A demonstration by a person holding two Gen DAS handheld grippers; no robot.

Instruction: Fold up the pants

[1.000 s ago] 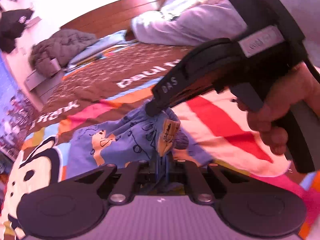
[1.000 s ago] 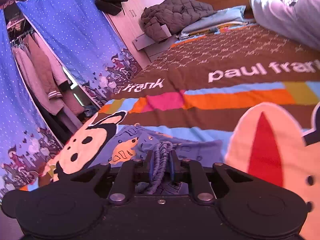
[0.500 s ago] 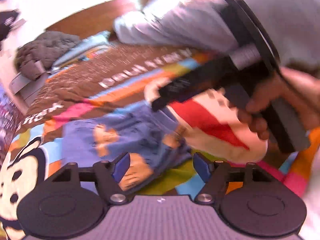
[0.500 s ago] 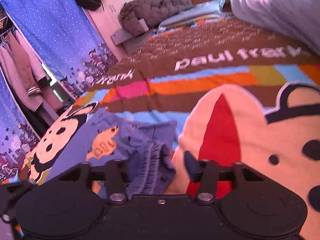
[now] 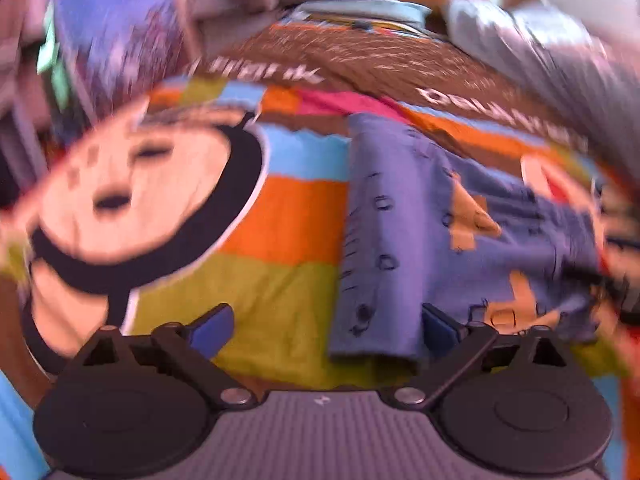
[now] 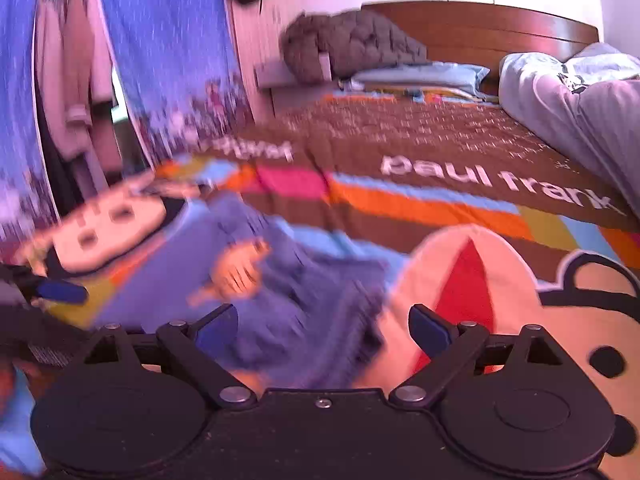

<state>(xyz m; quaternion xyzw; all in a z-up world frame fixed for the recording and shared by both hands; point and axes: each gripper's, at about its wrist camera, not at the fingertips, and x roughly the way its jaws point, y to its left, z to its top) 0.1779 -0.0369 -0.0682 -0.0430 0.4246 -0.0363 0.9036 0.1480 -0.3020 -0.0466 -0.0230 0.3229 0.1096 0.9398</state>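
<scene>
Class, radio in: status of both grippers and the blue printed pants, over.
Left gripper open, empty. Right gripper open, empty. Blue printed fabric pants lying folded on colourful striped bedspread. Nothing blocking.

A home bedroom, lived in.

A bed with a curved brown wooden headboard [image 6: 480, 28] carries a brightly striped cartoon-print bedspread [image 6: 420, 208], a pale blue pillow [image 6: 420, 74] and a crumpled grey quilted jacket [image 6: 352, 44]. Beside it, a blue dotted curtain [image 6: 168, 48] half covers hanging clothes [image 6: 68, 80].
</scene>
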